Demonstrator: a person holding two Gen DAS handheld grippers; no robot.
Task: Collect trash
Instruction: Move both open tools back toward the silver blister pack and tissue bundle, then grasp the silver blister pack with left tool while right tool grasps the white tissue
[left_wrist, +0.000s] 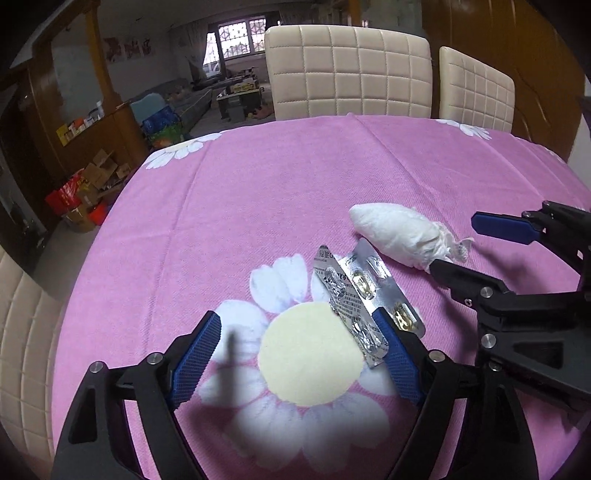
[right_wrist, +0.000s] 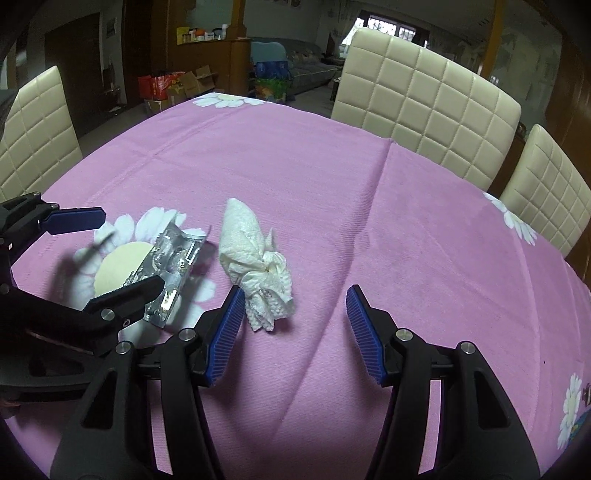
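Silver blister packs (left_wrist: 360, 295) lie on the pink tablecloth (left_wrist: 277, 192), overlapping a daisy print. A twisted white paper tissue wad (left_wrist: 402, 236) lies just right of them. My left gripper (left_wrist: 299, 332) is open and empty over the daisy; its right finger touches the packs' near edge. My right gripper (right_wrist: 295, 317) is open and empty, its left finger next to the tissue wad (right_wrist: 255, 254). The blister packs (right_wrist: 170, 266) show left of it, with the left gripper (right_wrist: 122, 254) around them. The right gripper (left_wrist: 458, 243) also shows in the left wrist view beside the wad.
Cream quilted chairs (left_wrist: 347, 74) (right_wrist: 428, 96) stand along the table's far edge, another at the left (right_wrist: 33, 129). Boxes and red bags (left_wrist: 81, 195) sit on the floor beyond the left edge. The tablecloth (right_wrist: 406, 206) stretches far and right.
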